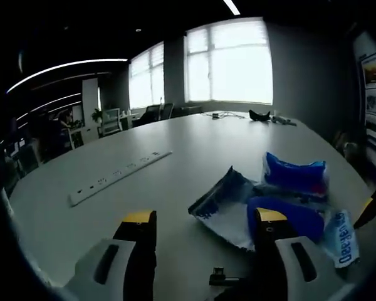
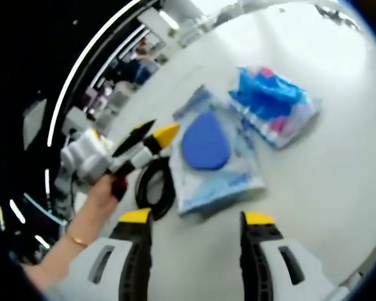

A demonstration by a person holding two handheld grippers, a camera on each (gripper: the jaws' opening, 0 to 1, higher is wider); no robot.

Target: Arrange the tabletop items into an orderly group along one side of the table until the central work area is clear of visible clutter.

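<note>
In the left gripper view, the left gripper (image 1: 203,226) hovers low over the wide pale grey bench (image 1: 175,150), its yellow-tipped fingers (image 1: 140,217) spread apart with nothing between them. Just ahead to the right lies a flat white-and-blue plastic packet (image 1: 222,204) with a round dark-blue pad (image 1: 294,216) on it; the right finger hides part of the pad. Behind sits a crumpled blue plastic bag with pink print (image 1: 296,174). A wrapper edge (image 1: 340,241) carries blue lettering, too warped to read. A long white power strip (image 1: 119,175) lies well apart to the left.

In the right gripper view, the right gripper (image 2: 197,217) has its fingers spread and empty above the bench, near the packet's edge. The left gripper enters from the left, held in a person's hand (image 2: 103,188), over a black loop of strap (image 2: 155,185) that touches the packet. The blue bag lies beside the packet.
</note>
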